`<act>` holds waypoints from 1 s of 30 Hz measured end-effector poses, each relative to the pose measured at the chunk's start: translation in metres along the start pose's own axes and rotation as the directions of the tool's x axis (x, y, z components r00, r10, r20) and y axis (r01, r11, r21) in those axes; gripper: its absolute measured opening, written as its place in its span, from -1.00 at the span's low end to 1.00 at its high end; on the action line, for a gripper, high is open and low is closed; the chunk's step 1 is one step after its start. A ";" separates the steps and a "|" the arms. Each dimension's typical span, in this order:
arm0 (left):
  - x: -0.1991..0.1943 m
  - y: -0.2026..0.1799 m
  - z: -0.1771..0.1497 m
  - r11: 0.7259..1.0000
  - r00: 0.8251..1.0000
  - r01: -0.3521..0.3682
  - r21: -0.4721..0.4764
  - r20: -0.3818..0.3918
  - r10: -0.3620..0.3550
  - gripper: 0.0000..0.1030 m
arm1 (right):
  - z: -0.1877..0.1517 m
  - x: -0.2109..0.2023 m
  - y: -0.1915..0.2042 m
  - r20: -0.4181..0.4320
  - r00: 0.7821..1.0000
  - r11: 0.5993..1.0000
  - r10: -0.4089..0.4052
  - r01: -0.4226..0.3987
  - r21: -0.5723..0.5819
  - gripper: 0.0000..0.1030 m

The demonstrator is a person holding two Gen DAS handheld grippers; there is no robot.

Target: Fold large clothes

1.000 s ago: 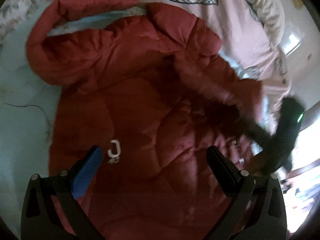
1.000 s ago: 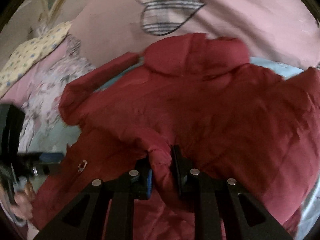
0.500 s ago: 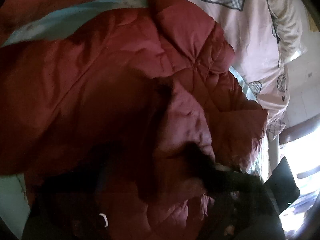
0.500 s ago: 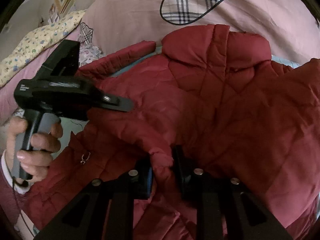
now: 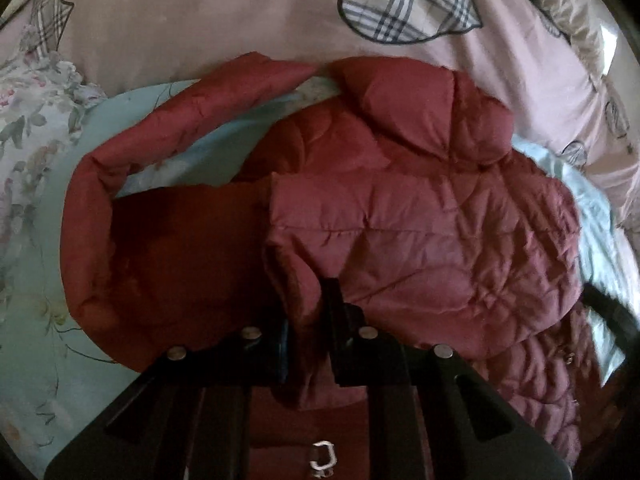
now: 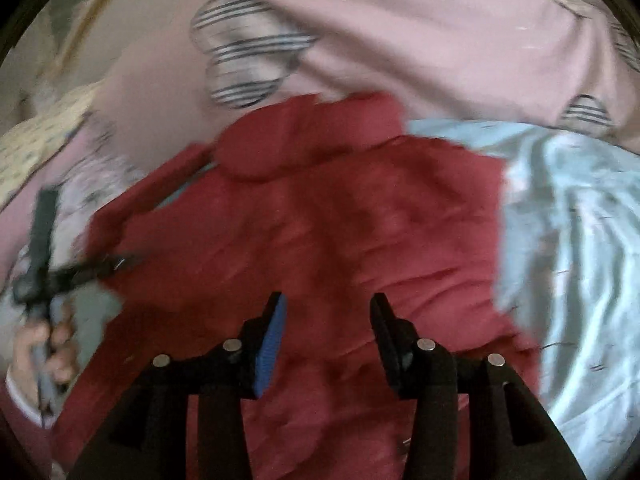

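A dark red quilted jacket (image 5: 440, 240) lies on the bed with its collar toward the pink quilt. One sleeve is folded across the body, and my left gripper (image 5: 310, 320) is shut on that sleeve's cuff (image 5: 296, 280). The other sleeve (image 5: 104, 168) loops out to the left over the sheet. In the blurred right wrist view my right gripper (image 6: 328, 304) hangs over the jacket (image 6: 360, 220); its jaws are opening with nothing pinched between them. A hand (image 6: 36, 344) holds the left gripper (image 6: 44, 256) at that view's left edge.
A pale blue-green sheet (image 5: 36, 340) lies under the jacket, bare to the right (image 6: 580, 260). A pink quilt (image 5: 200, 20) with checked heart patches rises behind the collar. A floral pillow (image 5: 28, 100) sits at the left. A metal zip pull (image 5: 322, 456) shows near my left fingers.
The right gripper has let go of the sleeve cuff and drawn back with its jaws parting. The left gripper swung over and closed on that cuff.
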State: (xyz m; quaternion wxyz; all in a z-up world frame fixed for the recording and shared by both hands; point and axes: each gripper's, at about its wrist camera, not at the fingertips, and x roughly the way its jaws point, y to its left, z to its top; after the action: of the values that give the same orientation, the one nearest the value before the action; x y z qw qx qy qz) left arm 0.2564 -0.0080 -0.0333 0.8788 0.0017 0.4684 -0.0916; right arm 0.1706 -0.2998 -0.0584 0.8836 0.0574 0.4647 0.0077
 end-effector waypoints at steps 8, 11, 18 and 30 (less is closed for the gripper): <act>-0.006 -0.009 -0.008 0.996 0.996 -0.091 0.013 0.014 0.091 -0.48 | 0.008 0.069 -0.035 -0.105 0.987 0.991 -0.126 0.130 0.029 -0.06; -0.034 -0.008 -0.012 0.994 0.992 -0.106 -0.010 0.073 0.106 -0.41 | 0.004 0.079 -0.034 -0.109 0.982 0.987 -0.155 0.158 0.019 -0.05; -0.040 -0.044 -0.004 0.997 0.995 0.060 0.045 0.080 -0.063 -0.35 | 0.003 0.088 -0.028 -0.113 0.976 0.982 -0.188 0.187 -0.022 0.09; 0.050 -0.041 -0.022 0.992 0.997 -0.070 0.101 -0.016 0.072 -0.22 | -0.001 0.096 -0.020 -0.141 0.975 0.984 -0.170 0.161 -0.071 0.75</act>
State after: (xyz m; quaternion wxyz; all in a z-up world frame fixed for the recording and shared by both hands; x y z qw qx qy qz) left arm 0.2591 -0.0547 -0.0834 0.8757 0.0633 0.4713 -0.0838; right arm 0.2239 -0.3135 -0.1399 0.8460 -0.0084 0.5310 -0.0482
